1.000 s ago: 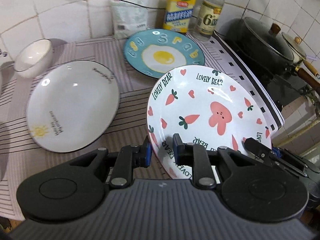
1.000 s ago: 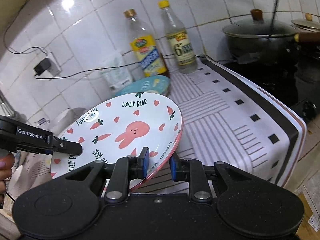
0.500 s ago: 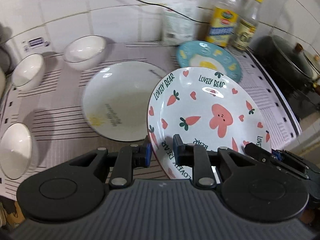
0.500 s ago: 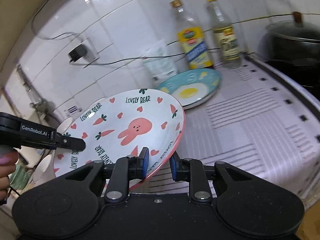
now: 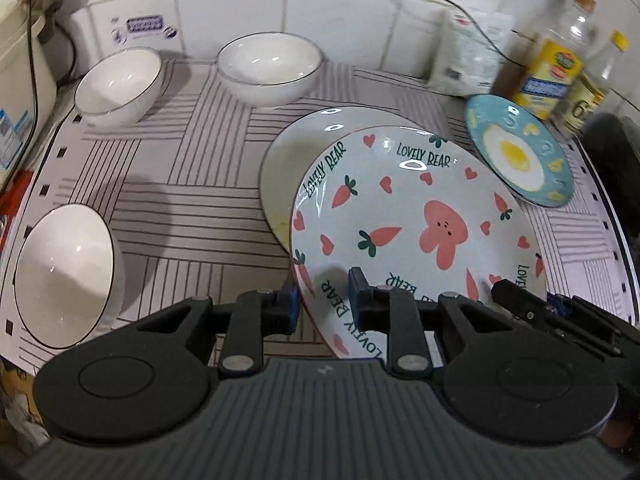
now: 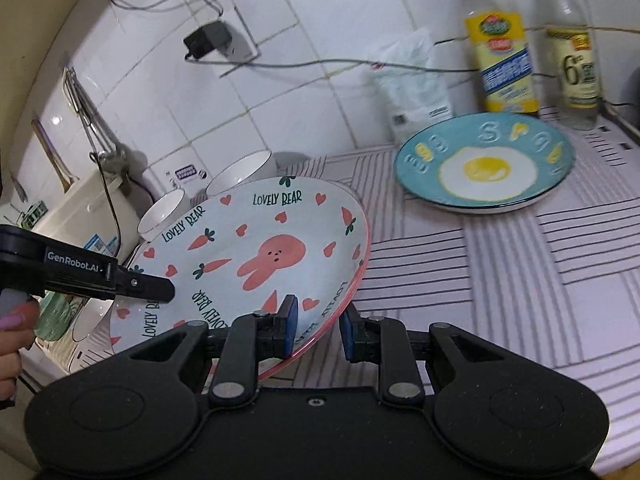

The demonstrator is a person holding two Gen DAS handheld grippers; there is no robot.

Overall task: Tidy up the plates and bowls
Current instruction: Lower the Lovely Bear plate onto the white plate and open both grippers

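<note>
Both grippers are shut on the rim of the rabbit-and-carrot "Lovely Bear" plate [image 5: 416,232], held tilted above the counter. My left gripper [image 5: 322,300] pinches its near-left rim; my right gripper [image 6: 316,326] pinches the opposite rim and shows in the left wrist view [image 5: 532,308]. The plate [image 6: 256,256] hangs over a plain white plate [image 5: 304,148] on the striped mat, partly hiding it. A blue fried-egg plate [image 5: 520,160] lies at the back right. Three white bowls sit on the mat: back centre [image 5: 270,66], back left [image 5: 118,84], front left [image 5: 60,272].
Two bottles [image 6: 500,60] and a white pouch [image 6: 416,84] stand by the tiled wall behind the blue plate [image 6: 484,168]. A white appliance [image 5: 20,68] stands at the far left. A dark pot [image 5: 616,160] is at the right. The mat's edge [image 5: 16,216] runs down the left.
Both grippers have carried the rabbit plate leftward; it now overlaps the plain white plate. The bowls have come into the left wrist view and the pot has slid out to the right.
</note>
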